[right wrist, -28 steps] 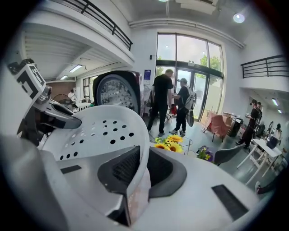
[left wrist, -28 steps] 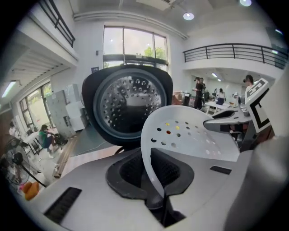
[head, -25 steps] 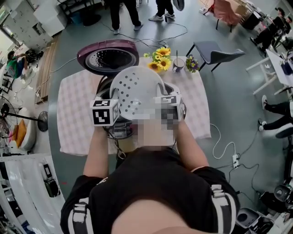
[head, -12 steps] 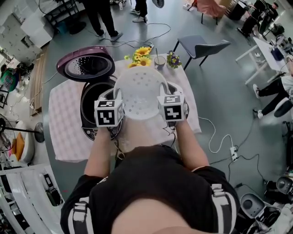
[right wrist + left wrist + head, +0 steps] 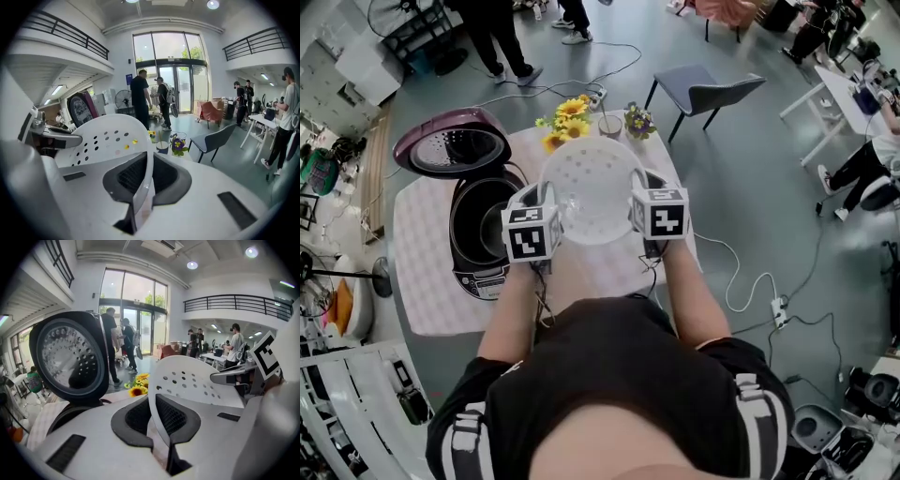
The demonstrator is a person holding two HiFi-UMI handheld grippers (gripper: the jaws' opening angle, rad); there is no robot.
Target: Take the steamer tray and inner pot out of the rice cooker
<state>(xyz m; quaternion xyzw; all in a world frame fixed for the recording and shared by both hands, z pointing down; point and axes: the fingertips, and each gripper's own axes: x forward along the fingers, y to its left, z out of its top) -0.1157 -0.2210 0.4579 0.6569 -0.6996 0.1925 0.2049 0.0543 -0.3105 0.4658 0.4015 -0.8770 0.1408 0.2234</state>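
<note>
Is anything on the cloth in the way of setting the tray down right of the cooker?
Nothing visible. The tray hangs over the cloth, and what shows around it is bare; the flowers and cup stand beyond it at the far edge. Directly beneath is hidden.

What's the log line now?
left claw: shut on steamer tray | right claw: just closed further on it | steamer tray: clear of open rice cooker

Head view: steeply down over the tabletop [image 5: 422, 281]. Gripper views: close behind their jaws, facing outward. All three share the steamer tray [image 5: 591, 192].
</note>
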